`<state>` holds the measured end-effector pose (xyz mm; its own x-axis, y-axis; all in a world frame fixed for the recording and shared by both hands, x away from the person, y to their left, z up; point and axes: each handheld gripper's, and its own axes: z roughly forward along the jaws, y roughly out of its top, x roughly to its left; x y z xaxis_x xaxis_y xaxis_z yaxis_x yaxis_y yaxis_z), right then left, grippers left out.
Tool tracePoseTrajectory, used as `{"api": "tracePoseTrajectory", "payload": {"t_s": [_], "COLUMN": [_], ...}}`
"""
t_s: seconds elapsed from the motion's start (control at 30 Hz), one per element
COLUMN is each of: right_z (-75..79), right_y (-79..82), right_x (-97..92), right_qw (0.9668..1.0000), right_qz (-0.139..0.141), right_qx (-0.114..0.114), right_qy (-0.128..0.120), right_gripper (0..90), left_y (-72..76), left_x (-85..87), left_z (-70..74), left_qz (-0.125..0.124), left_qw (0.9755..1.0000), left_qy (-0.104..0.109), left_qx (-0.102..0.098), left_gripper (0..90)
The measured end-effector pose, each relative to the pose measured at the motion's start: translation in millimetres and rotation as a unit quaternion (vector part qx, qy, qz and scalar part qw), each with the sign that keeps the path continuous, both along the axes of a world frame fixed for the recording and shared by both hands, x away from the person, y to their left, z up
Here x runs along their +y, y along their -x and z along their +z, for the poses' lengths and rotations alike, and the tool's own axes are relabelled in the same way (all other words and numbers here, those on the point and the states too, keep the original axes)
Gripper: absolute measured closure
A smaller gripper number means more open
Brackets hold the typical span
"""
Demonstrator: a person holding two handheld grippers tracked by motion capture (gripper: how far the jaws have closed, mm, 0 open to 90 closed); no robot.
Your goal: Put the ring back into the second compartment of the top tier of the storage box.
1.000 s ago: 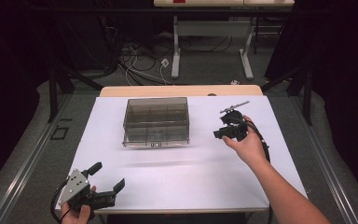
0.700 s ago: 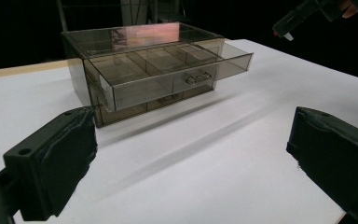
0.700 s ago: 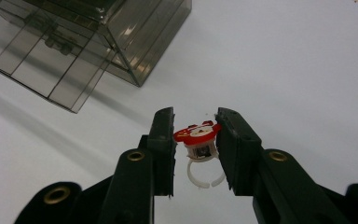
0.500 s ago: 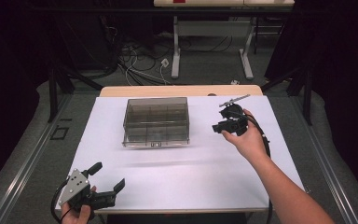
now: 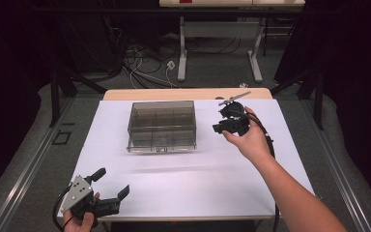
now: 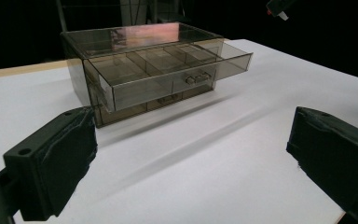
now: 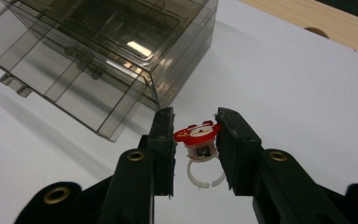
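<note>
A smoky clear plastic drawer box (image 5: 162,125) stands on the white table (image 5: 183,179), its top drawer (image 6: 168,74) pulled partly out and showing divided compartments. My right gripper (image 5: 218,126) hovers above the table just right of the box, shut on a small toy ring (image 7: 196,140) with a red and white top and a white band. The box (image 7: 107,56) lies below and ahead of those jaws. My left gripper (image 5: 112,192) rests low at the table's near left corner, open, with nothing between its fingers (image 6: 51,163).
A wooden strip (image 5: 188,93) runs along the table's far edge. Beyond it are table legs and cables on the floor (image 5: 145,58). White tabletop stretches between the box and the left gripper.
The right hand has lifted the ring off the table and drifted up and a little away, beside the box. The left gripper has stayed put.
</note>
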<state>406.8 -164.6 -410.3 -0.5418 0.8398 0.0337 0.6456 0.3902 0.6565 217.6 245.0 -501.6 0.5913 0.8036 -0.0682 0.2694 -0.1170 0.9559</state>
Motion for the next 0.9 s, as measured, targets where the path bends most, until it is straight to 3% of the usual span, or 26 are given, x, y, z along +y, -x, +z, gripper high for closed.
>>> {"api": "tracePoseTrajectory", "payload": {"t_s": [0.9], "right_z": [22.1], "right_y": [5.3], "right_x": [66.8], "right_qw": [0.9981], "right_qz": [0.061], "right_qx": [-0.01], "right_qy": [0.004], "right_gripper": [67.8], "left_y": [0.9], "left_x": [2.0], "left_z": [1.0], "left_qz": [-0.002], "left_qw": [1.0], "left_qy": [0.002], "left_qx": [-0.002], "left_gripper": [1.5]}}
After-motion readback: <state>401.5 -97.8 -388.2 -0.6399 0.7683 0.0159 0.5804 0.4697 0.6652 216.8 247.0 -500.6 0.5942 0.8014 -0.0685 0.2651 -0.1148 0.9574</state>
